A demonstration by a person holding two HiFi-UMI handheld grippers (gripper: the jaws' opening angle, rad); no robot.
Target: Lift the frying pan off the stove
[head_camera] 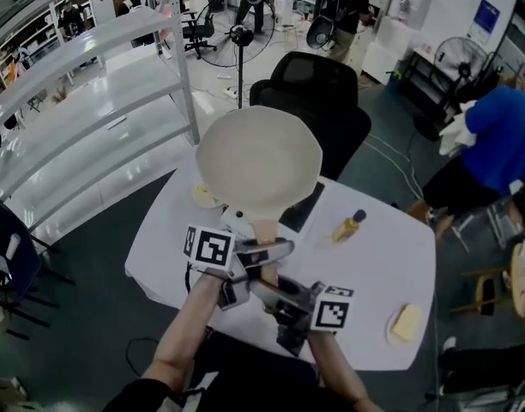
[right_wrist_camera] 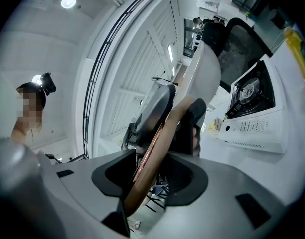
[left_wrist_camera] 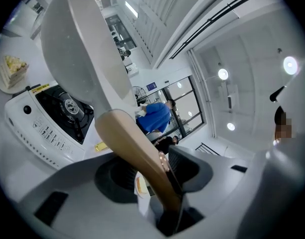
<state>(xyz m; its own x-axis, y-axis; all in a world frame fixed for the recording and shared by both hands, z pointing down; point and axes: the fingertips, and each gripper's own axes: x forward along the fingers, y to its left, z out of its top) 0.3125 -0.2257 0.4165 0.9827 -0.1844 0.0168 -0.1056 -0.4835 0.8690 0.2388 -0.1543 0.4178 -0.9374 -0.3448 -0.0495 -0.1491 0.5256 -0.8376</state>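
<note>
While the left claw [left_wrist_camera: 152, 171] and the right claw [right_wrist_camera: 150, 171] are both clamped on the wooden handle [head_camera: 266, 230], the frying pan [head_camera: 258, 161] hangs above the stove [left_wrist_camera: 58, 118], with clear air between them in the left gripper view. Its long axis runs from the person outward: handle near, bowl toward the office chair [head_camera: 318, 101] beyond the far edge of the worktop [head_camera: 374, 264]. A plate [head_camera: 204, 197] lies under the pan's left rim. A bottle [head_camera: 348, 227] lies apart on the right, with bare worktop around it. A shelf [head_camera: 91, 118] flanks the left side.
</note>
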